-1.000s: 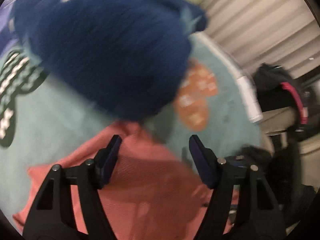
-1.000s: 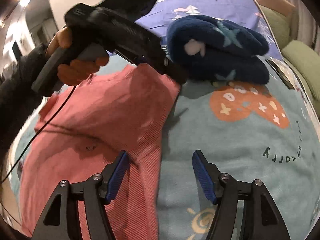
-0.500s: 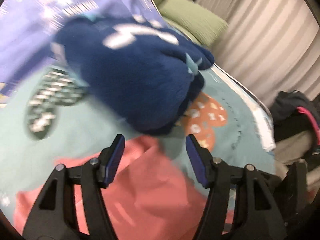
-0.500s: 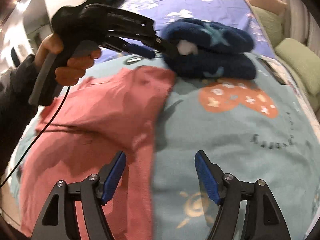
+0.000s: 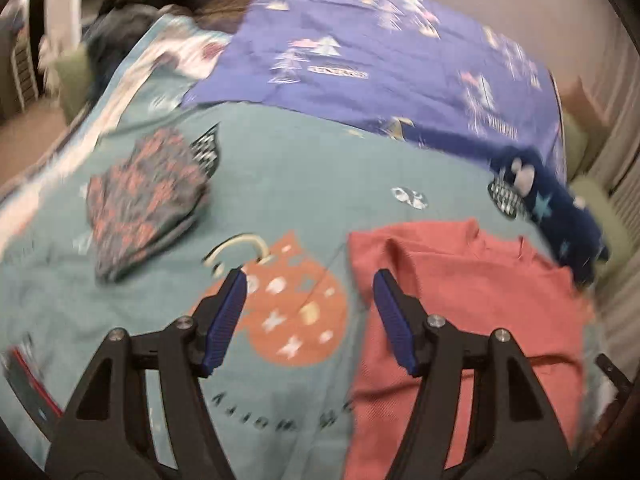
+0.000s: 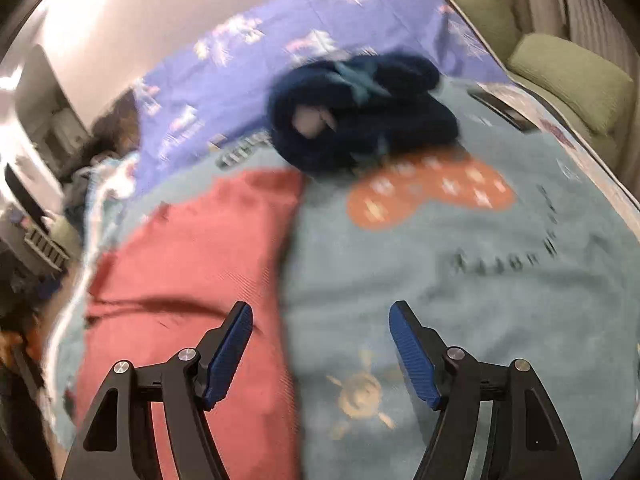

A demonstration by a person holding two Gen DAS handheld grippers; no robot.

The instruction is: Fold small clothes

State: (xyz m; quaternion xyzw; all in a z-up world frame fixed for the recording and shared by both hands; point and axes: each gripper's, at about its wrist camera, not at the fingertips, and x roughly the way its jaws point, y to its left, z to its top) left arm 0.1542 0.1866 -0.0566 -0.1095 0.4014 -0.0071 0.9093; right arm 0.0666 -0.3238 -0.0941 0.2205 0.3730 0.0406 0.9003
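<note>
My salmon-pink ribbed knit garment [image 5: 472, 300] lies spread flat on the teal printed bed blanket [image 5: 280, 168], filling the lower right of the left view and the lower left of the right view [image 6: 192, 248]. A folded navy fleece piece with pale stars [image 6: 360, 116] sits touching its far edge, and a folded grey garment with pink print [image 5: 144, 200] rests well apart at the left. Both my left tongs [image 5: 308, 320] and right tongs [image 6: 322, 354] point downward, spread wide and empty.
</note>
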